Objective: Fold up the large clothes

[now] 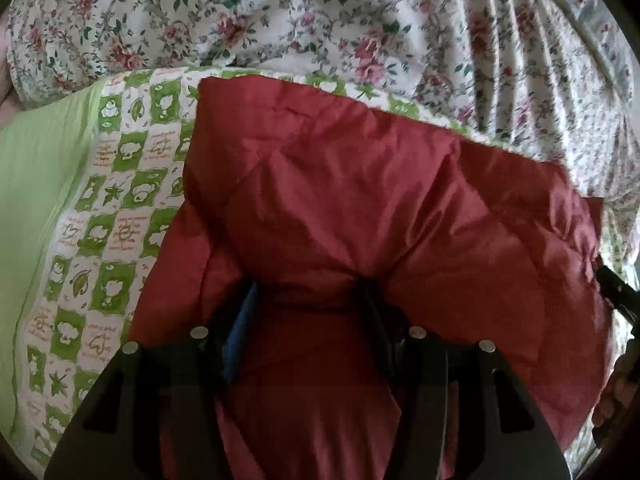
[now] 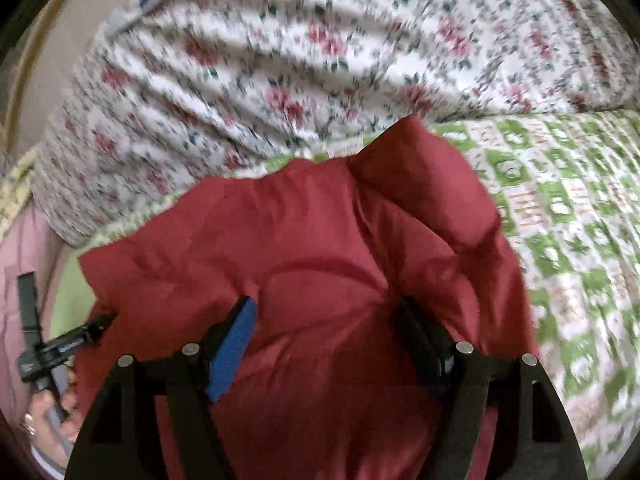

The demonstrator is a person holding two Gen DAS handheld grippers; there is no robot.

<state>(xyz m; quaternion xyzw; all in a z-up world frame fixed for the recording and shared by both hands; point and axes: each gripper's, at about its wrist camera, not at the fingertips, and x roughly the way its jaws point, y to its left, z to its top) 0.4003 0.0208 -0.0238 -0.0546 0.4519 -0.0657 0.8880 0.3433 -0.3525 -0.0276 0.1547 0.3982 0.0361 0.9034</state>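
A puffy dark red jacket [image 1: 360,184] lies bunched on the bed, and it fills the middle of the right wrist view too [image 2: 280,232]. My left gripper [image 1: 306,292] is shut on a thick pinch of the jacket, and creases run out from its fingers. My right gripper [image 2: 326,308] stands wide, with jacket fabric bulging loosely between its jaws and its blue pad [image 2: 232,352] showing bare. The right gripper's body [image 1: 616,292] shows at the jacket's right edge. The left gripper [image 2: 60,344] and the hand [image 2: 52,404] holding it show at the jacket's left edge.
The jacket rests on a green-and-white patterned quilt [image 1: 104,200] [image 2: 560,220]. Beyond it lies a crumpled floral sheet [image 1: 320,20] [image 2: 280,60]. A plain green sheet [image 1: 32,180] borders the quilt at the left. Pink fabric [image 2: 20,280] lies at the far left of the right wrist view.
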